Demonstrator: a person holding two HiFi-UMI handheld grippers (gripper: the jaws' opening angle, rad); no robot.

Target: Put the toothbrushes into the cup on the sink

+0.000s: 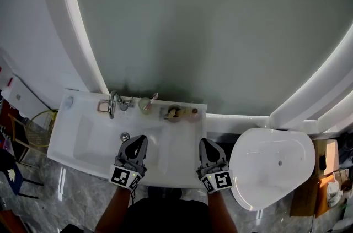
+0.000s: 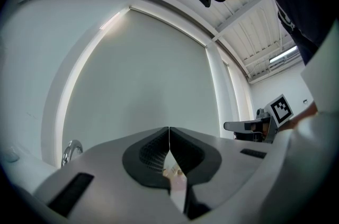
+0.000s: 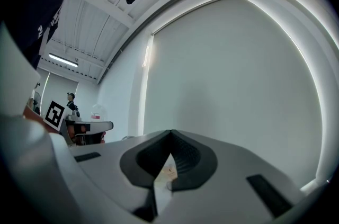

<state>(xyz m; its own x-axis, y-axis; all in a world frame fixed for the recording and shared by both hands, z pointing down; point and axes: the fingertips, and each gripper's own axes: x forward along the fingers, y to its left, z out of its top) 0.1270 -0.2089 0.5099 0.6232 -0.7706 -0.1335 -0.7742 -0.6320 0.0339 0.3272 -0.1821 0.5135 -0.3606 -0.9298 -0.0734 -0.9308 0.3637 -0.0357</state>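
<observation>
Jaws fully closed on nothing for left gripper (image 1: 138,141) and right gripper (image 1: 207,144); toothbrushes (image 1: 186,112) on the far sink (image 1: 91,141) ledge are likely light, stiff and slick, so pinch mid-handle.

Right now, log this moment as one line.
left gripper: shut, empty | right gripper: shut, empty | both: over sink front | cup: on back ledge, beside faucet

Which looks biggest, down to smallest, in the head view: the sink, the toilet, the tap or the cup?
1. sink
2. toilet
3. tap and cup: about alike, too small to rank.
</observation>
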